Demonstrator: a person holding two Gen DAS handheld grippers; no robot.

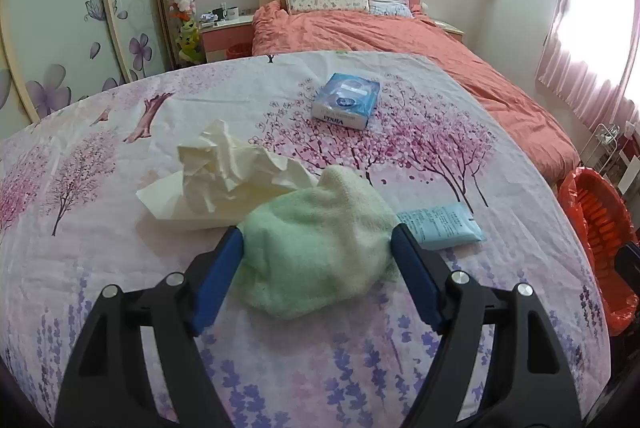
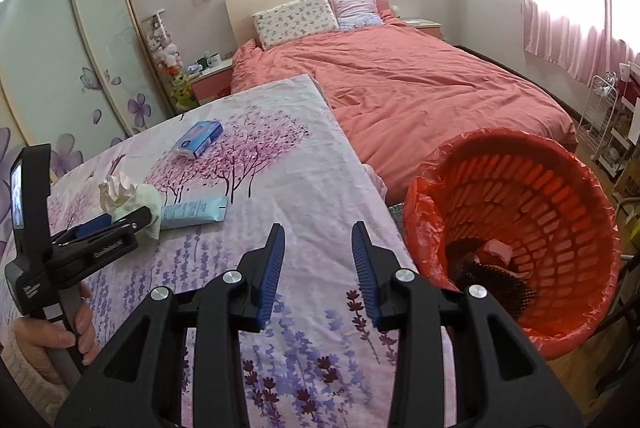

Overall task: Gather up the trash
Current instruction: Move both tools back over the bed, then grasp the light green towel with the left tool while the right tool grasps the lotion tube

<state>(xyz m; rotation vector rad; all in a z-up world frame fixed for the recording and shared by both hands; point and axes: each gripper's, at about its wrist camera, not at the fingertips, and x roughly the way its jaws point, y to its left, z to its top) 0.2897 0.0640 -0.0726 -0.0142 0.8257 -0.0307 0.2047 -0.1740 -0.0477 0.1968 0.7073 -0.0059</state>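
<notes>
Room: a bedroom, with a table (image 2: 320, 187) in a blossom-print cloth set against a coral-covered bed (image 2: 420, 87).
Far left: crumpled tissue (image 1: 224, 167) lying loose on the cloth, touching the green cloth (image 1: 316, 248).
Left gripper (image 1: 318, 244): jaws wide apart, straddling that soft green bundle, pads not yet pressing.
Handling: both look feather-light and squashy; I'd pinch the tissue at its bunched middle, where the folds give bulk.
Centre: blue tissue box (image 1: 346, 101) farther back, pale blue packet (image 1: 440, 226) just beside the cloth.
Right gripper (image 2: 318, 240): jaws partly apart, nothing between them, over the table edge.
Far right: orange-lined bin (image 2: 520, 228) beside the table, some scraps already inside.
</notes>
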